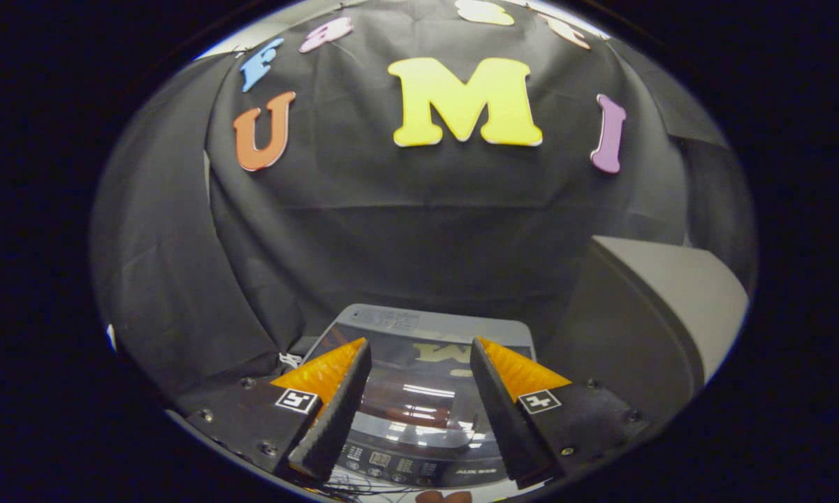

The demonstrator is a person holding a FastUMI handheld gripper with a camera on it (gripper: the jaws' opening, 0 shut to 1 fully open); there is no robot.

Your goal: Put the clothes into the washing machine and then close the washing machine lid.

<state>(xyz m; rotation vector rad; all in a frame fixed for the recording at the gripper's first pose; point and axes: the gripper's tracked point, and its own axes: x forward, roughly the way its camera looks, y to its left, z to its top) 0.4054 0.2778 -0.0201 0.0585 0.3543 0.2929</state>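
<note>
A small top-loading washing machine (419, 328) stands below and just ahead of my fingers, its dark glossy lid (412, 391) lying shut and mirroring the booth lights. Its control panel (405, 464) with small buttons runs along the near edge, between and under the fingertips. My gripper (419, 353) hovers above the lid, open, with nothing between the fingers. A reddish shape shows through or on the lid glass; I cannot tell whether it is clothing or a reflection. A bit of reddish-brown cloth (443, 497) peeks out at the very near edge below the panel.
A grey slanted box-like object (660, 307) stands to the right of the machine, close to the right finger. Black cloth walls close in behind and on the left. A thin white cord (290, 360) lies beside the machine's left back corner.
</note>
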